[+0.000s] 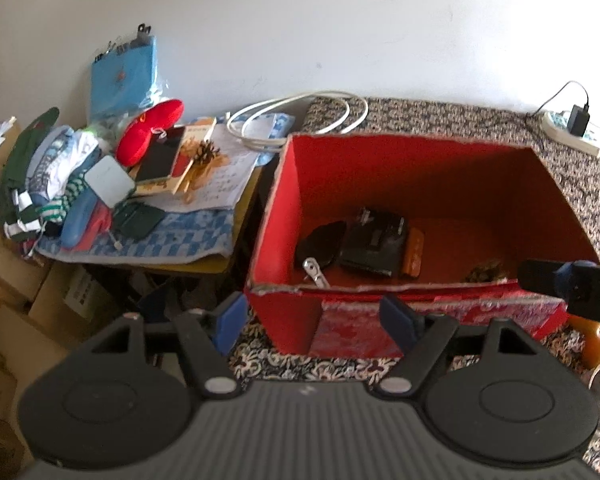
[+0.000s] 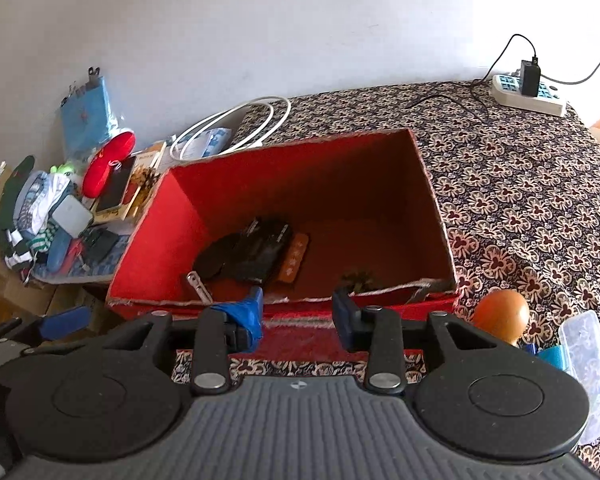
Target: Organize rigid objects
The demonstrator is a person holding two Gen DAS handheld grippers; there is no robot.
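An open red box (image 1: 276,216) (image 2: 148,256) stands on the patterned cloth. On its floor lie black items (image 1: 374,244) (image 2: 260,248), an orange block (image 1: 414,252) (image 2: 294,260), a metal tool (image 1: 315,272) (image 2: 198,286) and a pine cone (image 1: 486,272) (image 2: 358,280). My left gripper (image 1: 314,322) hovers at the box's near left corner, jaws wide apart and empty. My right gripper (image 2: 298,316) sits at the near wall's middle, open with a narrower gap and nothing between the pads; its finger (image 1: 560,280) shows in the left wrist view.
Left of the box, a low table (image 1: 204,260) holds clothes, a phone (image 1: 162,156), books, a second pine cone (image 1: 206,152), a white case (image 1: 108,182) and a red cushion. A white cable (image 1: 300,116), a power strip (image 2: 528,94), an orange ball (image 2: 500,314) and a clear tub (image 2: 584,356) lie around.
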